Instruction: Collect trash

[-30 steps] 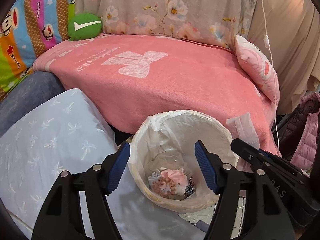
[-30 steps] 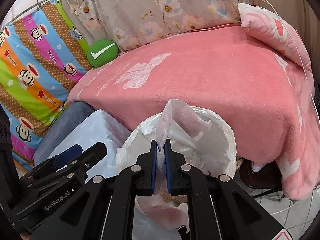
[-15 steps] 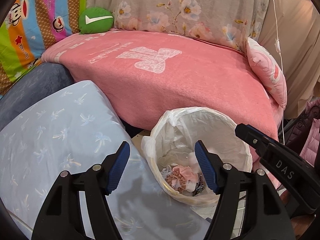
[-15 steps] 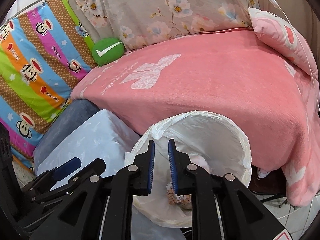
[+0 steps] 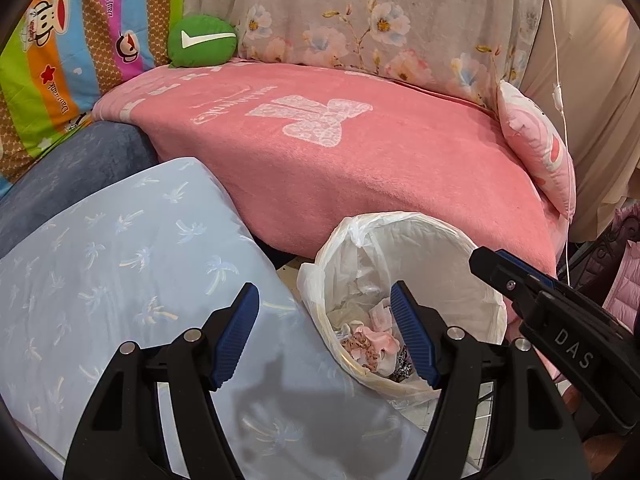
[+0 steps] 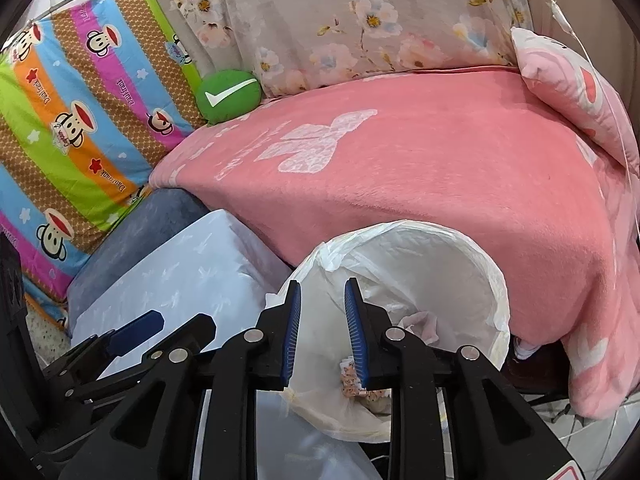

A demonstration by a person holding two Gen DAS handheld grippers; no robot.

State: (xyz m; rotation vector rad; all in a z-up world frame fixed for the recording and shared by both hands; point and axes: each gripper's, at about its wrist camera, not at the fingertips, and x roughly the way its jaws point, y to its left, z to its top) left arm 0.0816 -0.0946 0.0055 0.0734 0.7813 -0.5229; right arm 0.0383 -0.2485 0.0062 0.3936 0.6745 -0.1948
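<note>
Wrapper released into bin (image 6: 420, 264) since earlier.
Right tongs (image 6: 320, 320), opening and empty, are held at lower centre above trash (image 5: 372, 340); left tongs (image 5: 324, 340) are spread, empty.

left tongs (image 5: 324, 336): jaws wide, empty | right tongs (image 6: 320, 330): jaws opening, nothing between

The right gripper (image 6: 320, 322) hangs over the near rim of a lined bin (image 6: 460, 248), its jaws opening with nothing between them. Crumpled scraps (image 6: 352, 384), perhaps tissue, lie below. Beyond is a pink blanket (image 6: 440, 168); the left gripper (image 6: 132, 330) sits lower left.
</note>
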